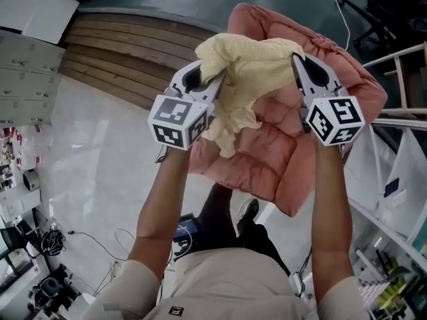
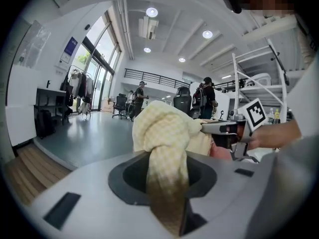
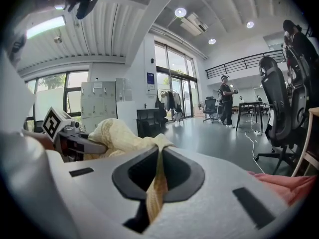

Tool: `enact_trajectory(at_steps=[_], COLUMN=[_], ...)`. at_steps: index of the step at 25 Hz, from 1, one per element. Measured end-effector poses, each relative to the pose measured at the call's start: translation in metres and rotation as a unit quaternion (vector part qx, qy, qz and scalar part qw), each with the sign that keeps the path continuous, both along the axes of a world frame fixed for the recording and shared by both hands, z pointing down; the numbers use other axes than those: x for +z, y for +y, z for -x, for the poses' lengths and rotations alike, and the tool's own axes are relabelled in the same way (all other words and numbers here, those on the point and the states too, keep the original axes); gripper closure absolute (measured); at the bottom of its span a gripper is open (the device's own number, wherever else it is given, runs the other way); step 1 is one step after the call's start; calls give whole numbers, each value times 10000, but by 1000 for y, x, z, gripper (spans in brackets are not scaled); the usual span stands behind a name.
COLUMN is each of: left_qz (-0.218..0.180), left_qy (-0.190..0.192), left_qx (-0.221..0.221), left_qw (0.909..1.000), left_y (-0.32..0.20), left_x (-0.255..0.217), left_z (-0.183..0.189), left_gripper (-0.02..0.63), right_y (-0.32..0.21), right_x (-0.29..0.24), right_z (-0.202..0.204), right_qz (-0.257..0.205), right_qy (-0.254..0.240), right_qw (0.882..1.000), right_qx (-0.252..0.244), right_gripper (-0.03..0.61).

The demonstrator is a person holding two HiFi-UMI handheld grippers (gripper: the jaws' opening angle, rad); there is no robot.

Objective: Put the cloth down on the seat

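Observation:
A pale yellow waffle-weave cloth [image 1: 250,69] hangs bunched between my two grippers, just above a pink padded seat cushion [image 1: 280,159]. My left gripper [image 1: 215,80] is shut on a thick bunch of the cloth [image 2: 167,173] at its left end. The right gripper [image 1: 295,62] is shut on a thin edge of the cloth [image 3: 157,183] at its right end. A loose fold droops from the middle toward the cushion. In the right gripper view a strip of the pink cushion [image 3: 284,183] shows at lower right.
The cushion sits on a chair over a pale glossy floor [image 1: 93,172]. Wooden steps [image 1: 127,52] lie beyond, grey lockers [image 1: 23,72] at left. A white shelf rack [image 1: 400,199] stands close on the right. Cables and gear [image 1: 40,245] litter the floor at lower left. People stand far off.

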State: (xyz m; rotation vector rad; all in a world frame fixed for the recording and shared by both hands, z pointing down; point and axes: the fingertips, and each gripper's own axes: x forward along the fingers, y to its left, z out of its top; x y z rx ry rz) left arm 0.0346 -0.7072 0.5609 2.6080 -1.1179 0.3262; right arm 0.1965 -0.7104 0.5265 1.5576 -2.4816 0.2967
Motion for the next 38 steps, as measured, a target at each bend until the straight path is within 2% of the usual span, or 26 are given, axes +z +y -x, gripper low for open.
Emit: enact_trajectory(at_steps=[9,15,21,26,32,38], left_qz=[562,573,883,1009,910,704], left_qy=[-202,-351,-313,-219,-305,-435], left_qx=[86,-22,-1,-58,-61,240], left_qw=[9982,9977,9956,9946,9954,9963], left_y=[-22,-49,-63,-66,-68,-47], left_x=[98,148,182,199,197,186], left_z=[-4,3,6,7,21,28], left_gripper=[499,497,484,452,375,351], right_y=[-36,-59,-80,-84,-93,-84], right_x=[96,150,189,212,222,223], right_z=[-2,-2,-1,-12,-11,-21], right_qz=[509,763,966,1147,1333,1376], right_qy=[223,326,549,613,618,598], right_qw=[9984,9962,9932,9901,9869,9861], right_qx=[143,247,360,536,660,707], right_gripper=[575,574,571,554,509,489])
